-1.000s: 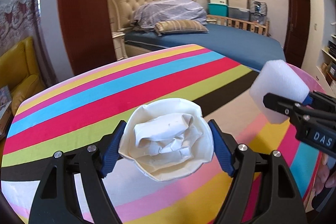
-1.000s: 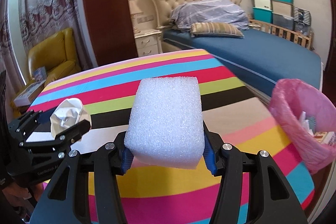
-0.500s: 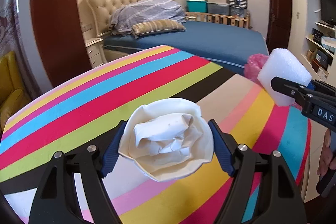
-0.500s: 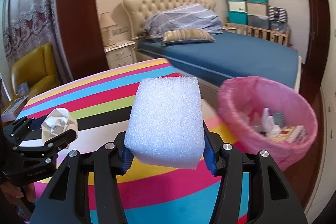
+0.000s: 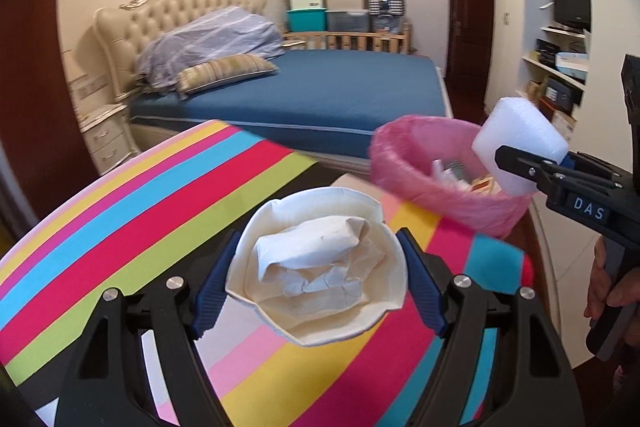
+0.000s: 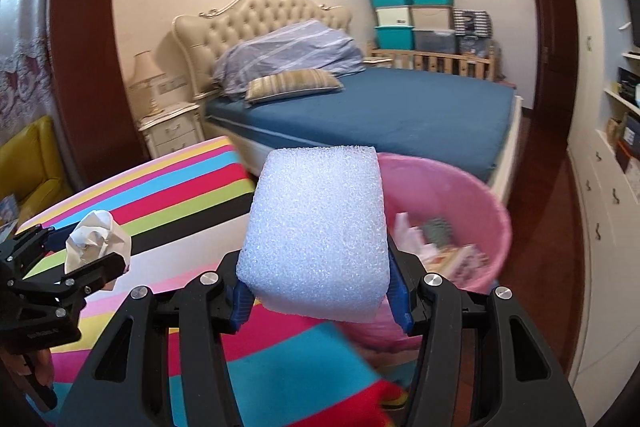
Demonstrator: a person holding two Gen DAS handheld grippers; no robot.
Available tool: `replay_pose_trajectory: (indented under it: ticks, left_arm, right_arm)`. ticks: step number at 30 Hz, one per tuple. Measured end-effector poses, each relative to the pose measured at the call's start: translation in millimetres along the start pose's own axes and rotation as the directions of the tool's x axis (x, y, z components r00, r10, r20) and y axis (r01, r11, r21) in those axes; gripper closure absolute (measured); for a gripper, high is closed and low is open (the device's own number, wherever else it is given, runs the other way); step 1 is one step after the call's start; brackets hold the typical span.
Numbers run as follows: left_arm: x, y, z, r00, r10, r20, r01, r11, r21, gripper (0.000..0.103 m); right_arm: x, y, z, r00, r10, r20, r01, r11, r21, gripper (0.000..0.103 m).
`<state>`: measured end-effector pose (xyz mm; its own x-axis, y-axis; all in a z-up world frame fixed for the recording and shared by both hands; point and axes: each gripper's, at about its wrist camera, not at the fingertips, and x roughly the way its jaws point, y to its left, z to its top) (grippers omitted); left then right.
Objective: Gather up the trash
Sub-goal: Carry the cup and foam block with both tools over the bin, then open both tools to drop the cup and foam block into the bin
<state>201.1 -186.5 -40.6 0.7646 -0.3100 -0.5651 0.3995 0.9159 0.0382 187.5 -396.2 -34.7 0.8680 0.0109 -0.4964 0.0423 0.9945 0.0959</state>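
Observation:
My left gripper [image 5: 318, 283] is shut on a crushed white paper cup [image 5: 320, 263] stuffed with crumpled paper, held above the striped table [image 5: 132, 235]. It also shows in the right wrist view [image 6: 96, 239]. My right gripper [image 6: 320, 291] is shut on a white foam block [image 6: 316, 231], which also shows in the left wrist view [image 5: 520, 151]. The block hangs at the near rim of a pink-lined trash bin [image 6: 460, 195], seen in the left wrist view [image 5: 424, 171] beyond the table's right edge. The bin holds several scraps.
A blue bed [image 5: 320, 95] with a tufted headboard stands behind the table. A nightstand [image 6: 172, 131] and a yellow armchair [image 6: 28, 163] are at the left. White cabinets and shelves [image 6: 608, 155] line the right wall.
Both grippers have swung right with their loads. The pink bin has come closer and now sits just beyond the foam block. The table has slid to the left in both views.

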Motion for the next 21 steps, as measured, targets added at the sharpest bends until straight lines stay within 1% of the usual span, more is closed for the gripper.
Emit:
replay_pose_trajectory:
  ticks: [5,8,12,17,21]
  left_arm:
    - [18,-26,25,0.997,-0.067,0.036,0.066,0.997,0.035,0.028]
    - [29,-42,40,0.994,-0.101,0.05,0.098,0.994,0.05,0.028]
    - [45,-62,59,0.988,-0.141,0.058,0.137,0.989,0.062,0.028]
    - [71,-87,80,0.983,-0.174,0.054,0.17,0.983,0.065,0.028]
    - [90,-101,92,0.981,-0.187,0.06,0.183,0.981,0.069,0.027]
  right_arm:
    - [5,-39,12,0.998,-0.057,0.006,0.057,0.998,0.015,0.051]
    - [10,-57,20,0.997,-0.075,0.011,0.075,0.997,0.014,0.051]
    - [23,-77,29,0.997,-0.081,0.004,0.081,0.997,0.012,0.051]
    - [40,-101,40,0.997,-0.074,-0.011,0.074,0.997,0.007,0.051]
    - [48,-105,48,0.998,-0.059,-0.004,0.059,0.998,-0.019,0.051]
